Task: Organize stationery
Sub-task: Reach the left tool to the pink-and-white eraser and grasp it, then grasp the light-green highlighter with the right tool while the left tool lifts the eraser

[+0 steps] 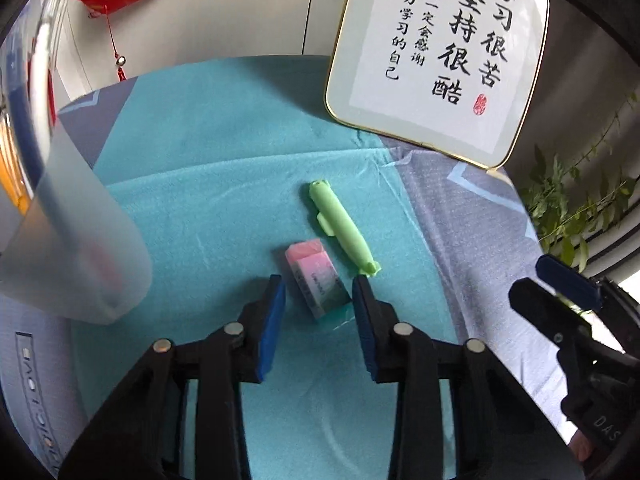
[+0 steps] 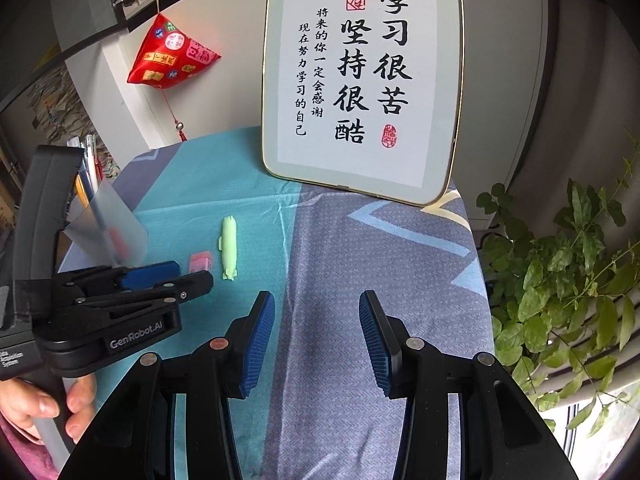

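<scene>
The left hand-held gripper [image 1: 319, 285] is open, its 2 pads on either side of the pink eraser [image 1: 318, 278], not closing on it. The eraser lies on the teal surface [image 1: 208, 208], w/ a green highlighter [image 1: 342, 229] just beside. The right hand-held gripper [image 2: 317, 300] is open, holding nothing.

Matt teal woven cloth [image 1: 224, 184] covers the counter; the frosted translucent plastic cup [image 1: 76, 240] looks smooth; the pale green plastic highlighter [image 1: 342, 228] is matt.
</scene>
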The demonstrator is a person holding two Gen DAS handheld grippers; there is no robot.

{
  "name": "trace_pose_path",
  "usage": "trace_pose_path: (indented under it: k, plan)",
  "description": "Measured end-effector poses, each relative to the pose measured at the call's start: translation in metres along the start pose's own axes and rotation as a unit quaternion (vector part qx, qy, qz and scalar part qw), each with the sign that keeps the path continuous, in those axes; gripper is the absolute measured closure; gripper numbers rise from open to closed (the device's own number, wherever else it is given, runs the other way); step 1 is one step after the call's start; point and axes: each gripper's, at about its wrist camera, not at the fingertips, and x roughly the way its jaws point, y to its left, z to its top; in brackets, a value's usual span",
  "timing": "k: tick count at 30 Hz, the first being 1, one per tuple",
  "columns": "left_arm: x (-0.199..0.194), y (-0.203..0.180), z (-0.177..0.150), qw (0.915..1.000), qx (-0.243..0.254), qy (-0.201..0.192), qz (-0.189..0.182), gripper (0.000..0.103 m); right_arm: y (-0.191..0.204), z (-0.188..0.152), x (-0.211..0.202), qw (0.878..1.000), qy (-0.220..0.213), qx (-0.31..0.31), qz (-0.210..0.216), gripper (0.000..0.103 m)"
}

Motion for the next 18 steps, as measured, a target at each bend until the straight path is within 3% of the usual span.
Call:
trace_pose_path:
  k: [1, 9, 18]
  plan:
    - [0.001, 0.001, 0.000, 0.9999, 0.004, 0.003, 0.012, 0.094, 0.001, 0.000, 0.001, 1.000, 0.001, -0.002, 0.001, 0.059]
    - [-0.033, 0.031, -0.033, 0.9997, 0.019, 0.015, -0.009, 0.094, 0.023, 0.004, 0.007, 0.999, 0.005, -0.043, 0.016, 0.059]
    - [-0.097, 0.065, -0.066, 0.9993, 0.015, -0.034, 0.001, 0.094, 0.070, 0.016, 0.042, 0.995, 0.026, -0.085, 0.041, 0.059]
